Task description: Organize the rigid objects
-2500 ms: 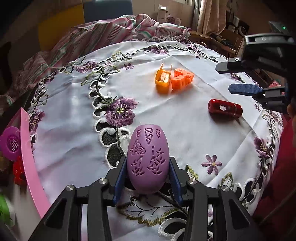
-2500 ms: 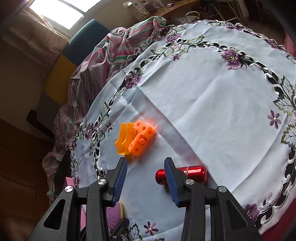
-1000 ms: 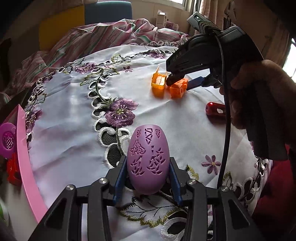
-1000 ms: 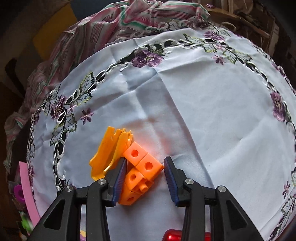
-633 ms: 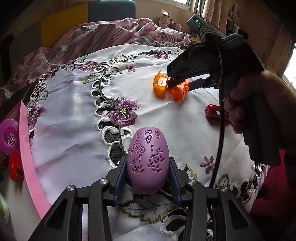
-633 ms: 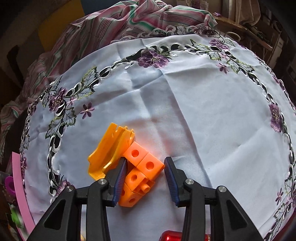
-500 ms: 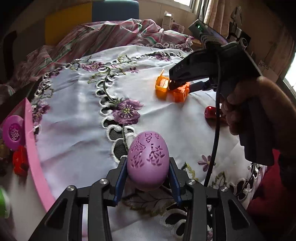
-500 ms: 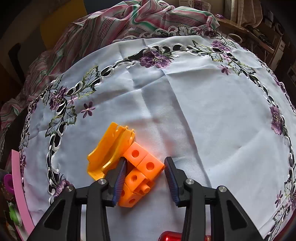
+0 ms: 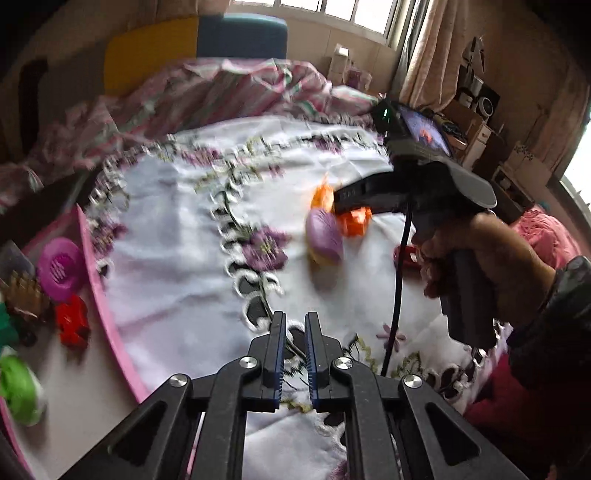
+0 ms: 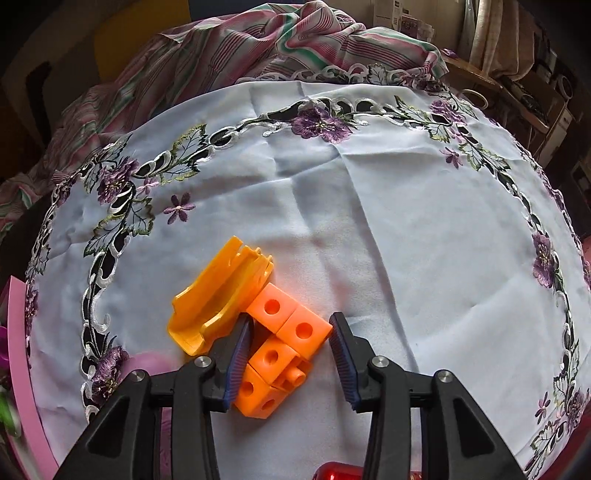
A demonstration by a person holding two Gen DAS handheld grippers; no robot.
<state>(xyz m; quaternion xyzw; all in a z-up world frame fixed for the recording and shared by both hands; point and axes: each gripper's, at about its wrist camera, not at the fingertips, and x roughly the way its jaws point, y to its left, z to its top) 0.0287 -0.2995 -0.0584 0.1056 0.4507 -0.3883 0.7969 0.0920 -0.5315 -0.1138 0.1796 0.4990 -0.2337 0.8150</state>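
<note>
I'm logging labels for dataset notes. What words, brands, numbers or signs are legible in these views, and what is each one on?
"DAS" (blurred, reading uncertain): pale lettering on the black body of the right gripper.
Boxes by the window: print too small to read.
Carton behind the striped cloth: print too small to read.
No other text can be read.
</note>
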